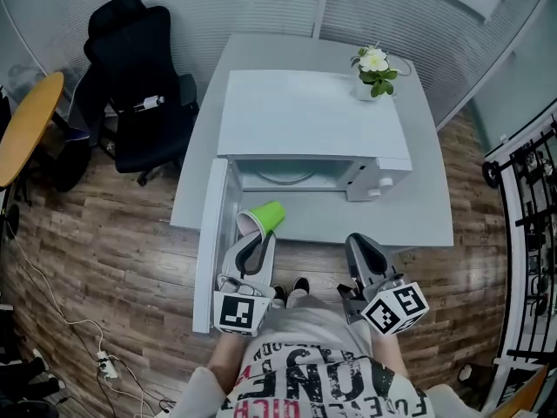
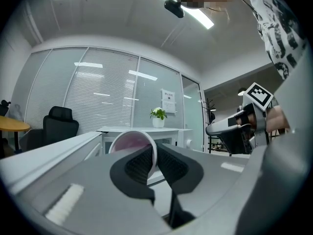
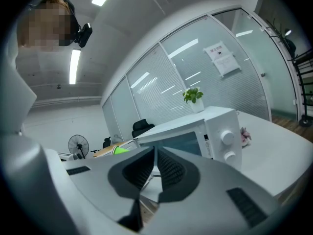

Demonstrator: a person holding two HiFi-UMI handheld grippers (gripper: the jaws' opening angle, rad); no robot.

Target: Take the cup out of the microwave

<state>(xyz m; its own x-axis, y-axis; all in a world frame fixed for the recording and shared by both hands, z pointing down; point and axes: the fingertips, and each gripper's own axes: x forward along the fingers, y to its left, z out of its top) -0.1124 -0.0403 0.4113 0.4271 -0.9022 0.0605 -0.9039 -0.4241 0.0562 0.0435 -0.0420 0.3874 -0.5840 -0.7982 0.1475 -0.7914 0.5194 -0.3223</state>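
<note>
Left tongs [image 2: 155,156] pinching cup [image 1: 268,215] by its rim, mouth toward tongs, outside microwave [image 1: 305,124] above counter [image 1: 418,225] front. Right tongs [image 3: 154,161] pressed together, empty. Advisable: firm pinch, turned upright before set-down.

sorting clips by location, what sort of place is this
Most likely an office, perhaps a small meeting room: glass partition walls with blinds, a black office chair on wood flooring, and a white table carrying a microwave and a potted plant.
</note>
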